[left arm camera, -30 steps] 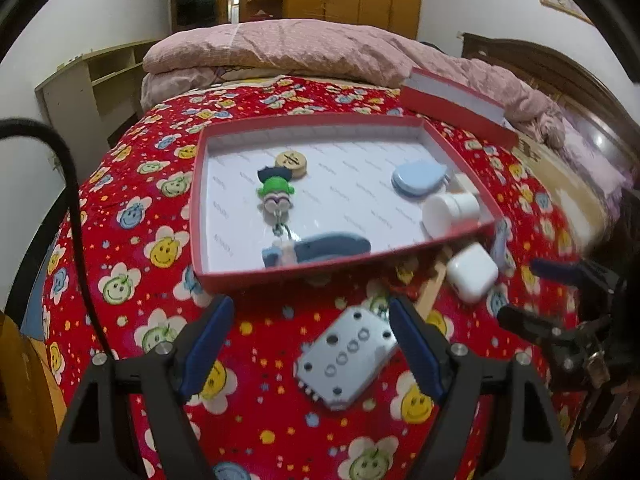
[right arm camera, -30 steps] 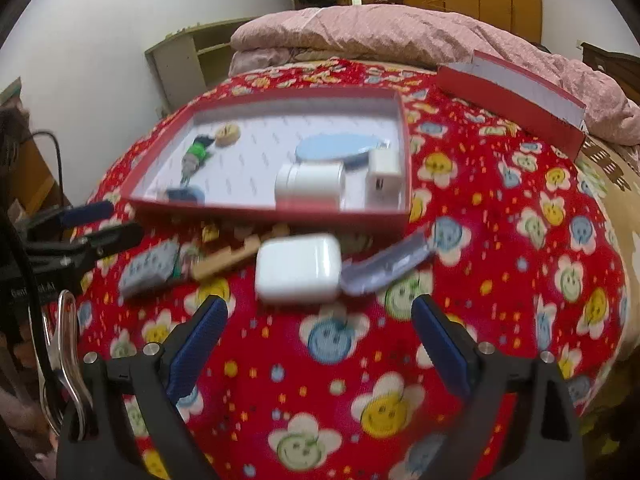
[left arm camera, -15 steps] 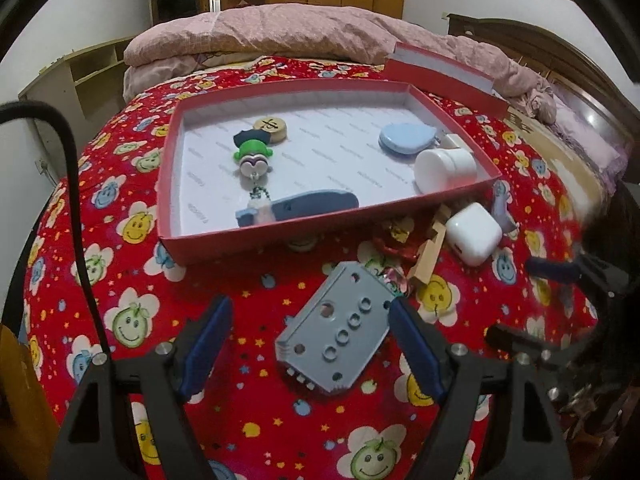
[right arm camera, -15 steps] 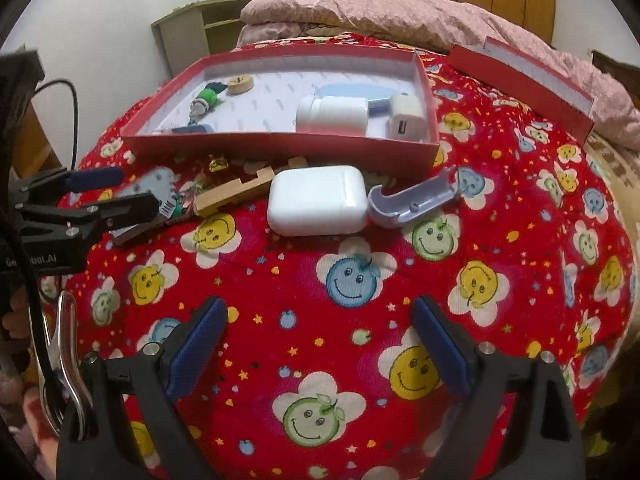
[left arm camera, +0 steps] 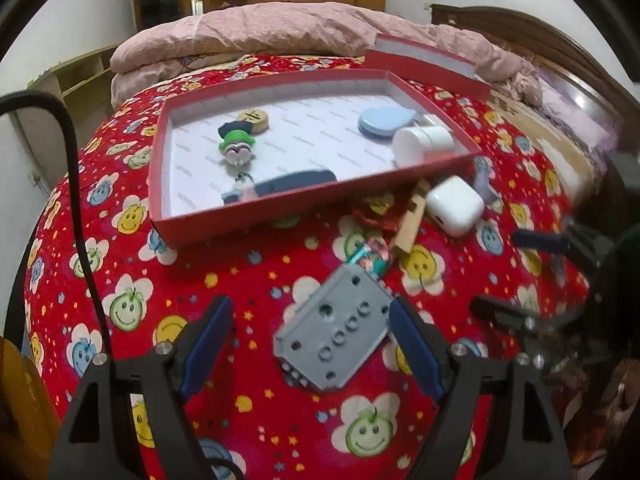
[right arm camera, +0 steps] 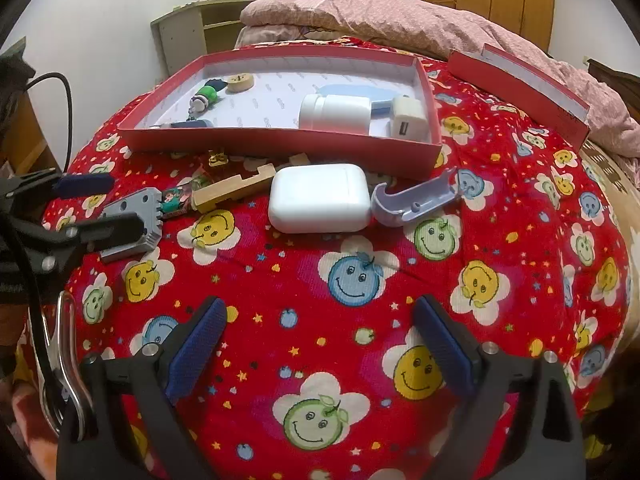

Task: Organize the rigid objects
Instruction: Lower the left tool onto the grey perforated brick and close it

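A red tray (left arm camera: 256, 216) (right arm camera: 280, 144) on the bed holds a green figure (left arm camera: 237, 146), a wooden disc (left arm camera: 253, 119), a blue pad (left arm camera: 384, 120), a white jar (right arm camera: 334, 112) and a white charger (right arm camera: 406, 120). In front of it lie a grey holed block (left arm camera: 336, 340) (right arm camera: 136, 216), a wooden piece (right arm camera: 232, 192), a white earbud case (right arm camera: 318, 198) and a lilac curved part (right arm camera: 416, 200). My left gripper (left arm camera: 310, 340) is open, its fingers either side of the grey block. My right gripper (right arm camera: 318, 348) is open and empty, short of the case.
The red tray lid (right arm camera: 520, 80) lies at the back right against a pink quilt (left arm camera: 300, 28). A small colourful tube (right arm camera: 178, 200) sits beside the grey block. A shelf unit (right arm camera: 200, 32) stands by the wall. A black cable (left arm camera: 76, 184) hangs at left.
My left gripper has moved forward so the grey block now sits between its fingers. My right gripper has come closer to the white case and lilac part.
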Available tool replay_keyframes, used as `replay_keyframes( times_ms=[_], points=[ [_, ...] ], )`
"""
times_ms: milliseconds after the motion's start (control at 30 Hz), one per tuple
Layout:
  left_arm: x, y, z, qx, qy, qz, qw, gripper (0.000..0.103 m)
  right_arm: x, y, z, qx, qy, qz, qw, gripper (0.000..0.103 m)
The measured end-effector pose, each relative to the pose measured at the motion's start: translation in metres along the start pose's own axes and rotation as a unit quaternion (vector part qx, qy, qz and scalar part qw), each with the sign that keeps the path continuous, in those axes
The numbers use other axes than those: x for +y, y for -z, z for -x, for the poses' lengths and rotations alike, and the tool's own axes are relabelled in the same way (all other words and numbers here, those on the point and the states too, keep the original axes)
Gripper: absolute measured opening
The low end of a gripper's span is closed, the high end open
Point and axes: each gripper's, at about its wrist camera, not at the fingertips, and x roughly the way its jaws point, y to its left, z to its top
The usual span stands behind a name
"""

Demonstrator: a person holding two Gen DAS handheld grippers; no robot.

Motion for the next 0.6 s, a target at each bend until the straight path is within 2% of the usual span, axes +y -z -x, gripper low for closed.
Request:
replay_keyframes(
  times_ms=[133, 233, 367, 400, 467, 533, 600],
  points=[
    [-0.007, 0.01, -0.001, 0.006, -0.005, -0.02, 0.9998, 0.084, 0.001, 0.0, 0.0, -0.002, 0.001, 0.001, 1.0, 0.098],
    [-0.012, 0.012, -0.009, 0.015, -0.025, -0.041, 0.9987, 0.084, 0.0, 0.0, 0.0, -0.002, 0.001, 0.0, 1.0, 0.098],
    [-0.011, 0.011, -0.011, 0.011, -0.016, -0.031, 0.9993, 0.082, 0.001, 0.0, 0.0, -0.003, -0.001, -0.001, 1.0, 0.098],
    [-0.01, 0.011, -0.011, 0.01, -0.012, -0.029, 0.9995, 0.079, 0.001, 0.0, 0.0, -0.003, -0.001, -0.001, 1.0, 0.098],
    [-0.009, 0.01, -0.009, 0.006, -0.009, -0.027, 0.9996, 0.061, 0.001, 0.0, 0.0, -0.004, 0.0, -0.001, 1.0, 0.098],
    [-0.008, 0.009, -0.007, 0.002, -0.005, -0.024, 0.9997, 0.049, 0.001, 0.001, 0.001, -0.004, 0.001, 0.0, 1.0, 0.098],
    [-0.003, 0.008, -0.006, 0.001, 0.0, -0.015, 0.9999, 0.047, 0.001, 0.001, 0.001, -0.004, 0.001, 0.0, 1.0, 0.098]
  ],
)
